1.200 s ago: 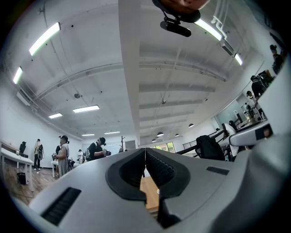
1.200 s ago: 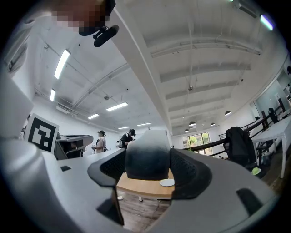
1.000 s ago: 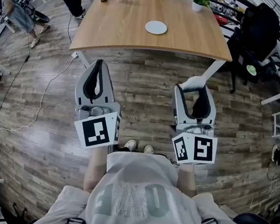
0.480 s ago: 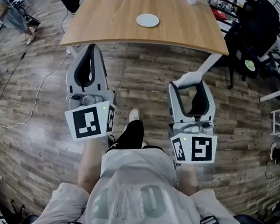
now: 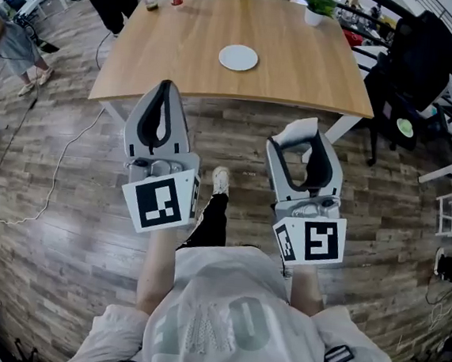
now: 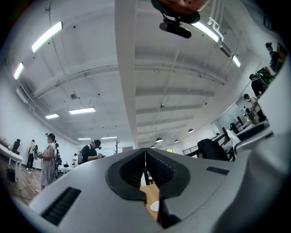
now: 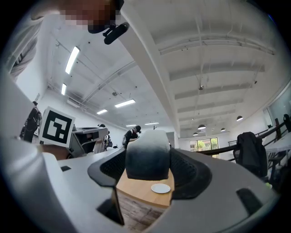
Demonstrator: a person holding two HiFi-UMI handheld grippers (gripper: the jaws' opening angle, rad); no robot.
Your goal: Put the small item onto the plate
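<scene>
A white plate [image 5: 238, 57] sits on the wooden tabletop [image 5: 316, 73]. Short of the plate, over the plank floor [image 5: 237, 145], the right hand-held gripper [image 5: 302, 136] is clamped on a small pale item [image 7: 148, 154], well apart from the plate. The left hand-held gripper [image 6: 145, 152], also short of the plate, has its jaws pressed together with nothing between them.

table [image 5: 183, 53]: smooth matt wood | floor [image 5: 63, 224]: rough wood planks | plate [image 5: 238, 57]: smooth
</scene>
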